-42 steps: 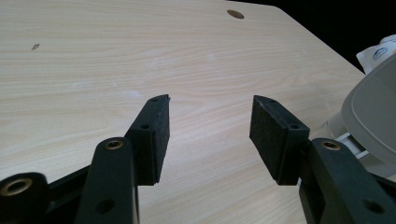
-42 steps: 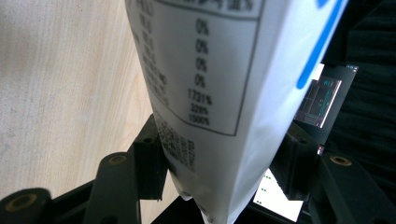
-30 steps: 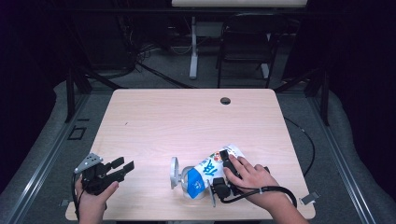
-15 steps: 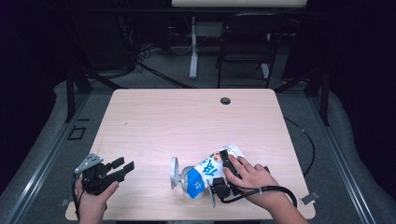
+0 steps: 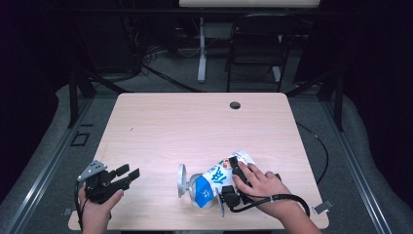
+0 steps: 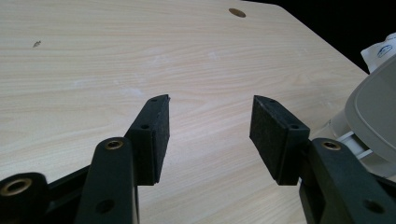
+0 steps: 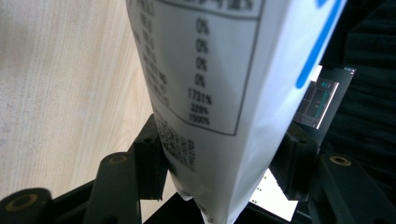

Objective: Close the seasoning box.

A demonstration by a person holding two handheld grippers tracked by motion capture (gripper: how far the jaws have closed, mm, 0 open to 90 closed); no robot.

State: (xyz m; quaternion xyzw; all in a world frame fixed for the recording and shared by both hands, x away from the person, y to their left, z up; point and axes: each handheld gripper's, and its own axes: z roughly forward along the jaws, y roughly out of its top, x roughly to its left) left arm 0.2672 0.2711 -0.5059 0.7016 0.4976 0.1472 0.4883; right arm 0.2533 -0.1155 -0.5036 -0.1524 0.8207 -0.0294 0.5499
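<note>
A white and blue printed pouch [image 5: 208,184] lies tilted near the table's front edge, right of centre. My right gripper [image 5: 230,181] comes at it from the right under the person's hand, shut on the pouch. In the right gripper view both black pads press the pouch's white side [image 7: 210,70], which bears a printed nutrition table. A grey round disc [image 5: 181,179] stands at the pouch's left end. My left gripper [image 5: 128,172] rests at the front left corner, open, with nothing between its pads [image 6: 154,135] and only bare wood ahead.
The light wooden table [image 5: 195,126] has a round cable hole [image 5: 234,105] near its far edge. From the left gripper view, the grey disc [image 6: 373,112] and a pouch corner [image 6: 380,51] sit at the right. A dark chair [image 5: 255,53] stands beyond the table.
</note>
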